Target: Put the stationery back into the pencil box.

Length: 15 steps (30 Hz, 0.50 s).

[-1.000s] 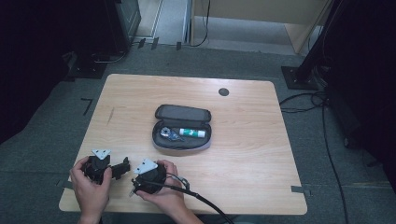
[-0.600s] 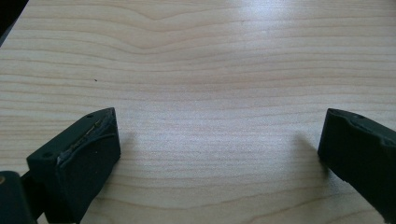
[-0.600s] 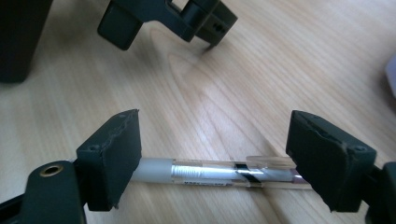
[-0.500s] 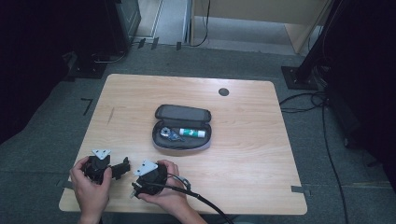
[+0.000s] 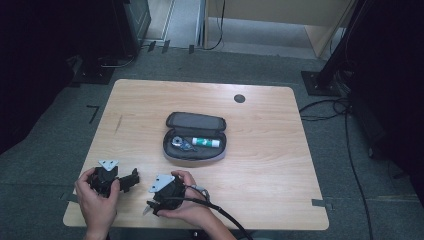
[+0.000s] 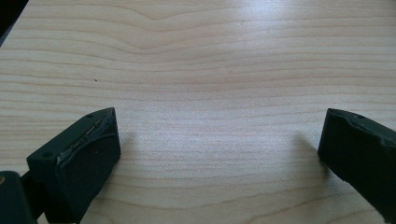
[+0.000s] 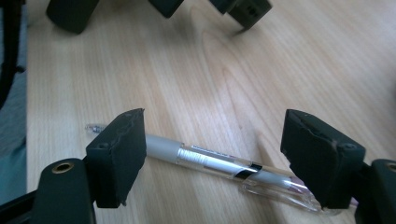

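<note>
Here, low over the near edge of the tabletop: right hand-held gripper, jaws spread wide and clamped on nothing, straddling a pen. Lying flat on the wood between those jaws, that pen, slantwise across the right gripper view, grey barrel toward the left jaw, clear end running under the right jaw; whether touching either pad, cannot tell. Seen from the high view, the same right hand-held gripper cupped in a hand near the front edge, with the pen's pale tip poking out just beside it and a thick black cable trailing off toward the bottom.

Just to the left of it, near but apart: left hand-held gripper, gripped by the other hand. In the left gripper view, left hand-held gripper with jaws likewise wide apart, bare wood grain between them, nothing held.

Farther back, about mid-tabletop and well apart from both hands: an open grey pencil case, lid folded back, holding a white-and-green tube and a small metallic item, too small to identify.
</note>
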Each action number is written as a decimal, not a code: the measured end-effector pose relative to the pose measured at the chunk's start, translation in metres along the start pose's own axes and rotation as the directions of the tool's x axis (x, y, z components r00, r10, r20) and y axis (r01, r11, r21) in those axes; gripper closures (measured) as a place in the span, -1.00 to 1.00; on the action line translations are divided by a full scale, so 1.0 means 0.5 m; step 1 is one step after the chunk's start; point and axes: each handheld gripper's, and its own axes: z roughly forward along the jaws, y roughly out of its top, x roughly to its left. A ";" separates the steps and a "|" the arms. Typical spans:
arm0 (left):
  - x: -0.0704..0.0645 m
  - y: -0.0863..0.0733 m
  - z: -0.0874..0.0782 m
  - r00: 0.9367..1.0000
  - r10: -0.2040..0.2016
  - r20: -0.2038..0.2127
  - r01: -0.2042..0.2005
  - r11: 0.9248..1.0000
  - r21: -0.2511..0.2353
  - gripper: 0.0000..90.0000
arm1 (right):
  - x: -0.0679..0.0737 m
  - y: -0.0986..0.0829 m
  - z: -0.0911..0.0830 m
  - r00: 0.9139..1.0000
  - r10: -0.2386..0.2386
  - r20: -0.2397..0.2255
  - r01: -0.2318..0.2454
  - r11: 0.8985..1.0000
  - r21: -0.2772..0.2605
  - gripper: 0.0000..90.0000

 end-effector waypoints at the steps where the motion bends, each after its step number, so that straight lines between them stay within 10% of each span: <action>1: 0.000 0.000 0.000 1.000 0.000 0.000 0.000 1.000 0.000 -1.00 | -0.004 -0.001 0.000 1.000 -0.005 -0.012 0.005 1.000 0.001 -0.48; 9: 0.000 0.000 0.000 1.000 0.000 0.000 0.000 1.000 0.000 -1.00 | -0.023 -0.017 0.006 0.992 -0.054 -0.115 0.056 0.998 0.019 -0.37; 15: 0.000 0.000 0.000 1.000 0.000 0.000 0.000 1.000 0.000 -1.00 | -0.032 -0.020 -0.004 0.985 -0.095 -0.143 0.098 0.995 0.018 0.07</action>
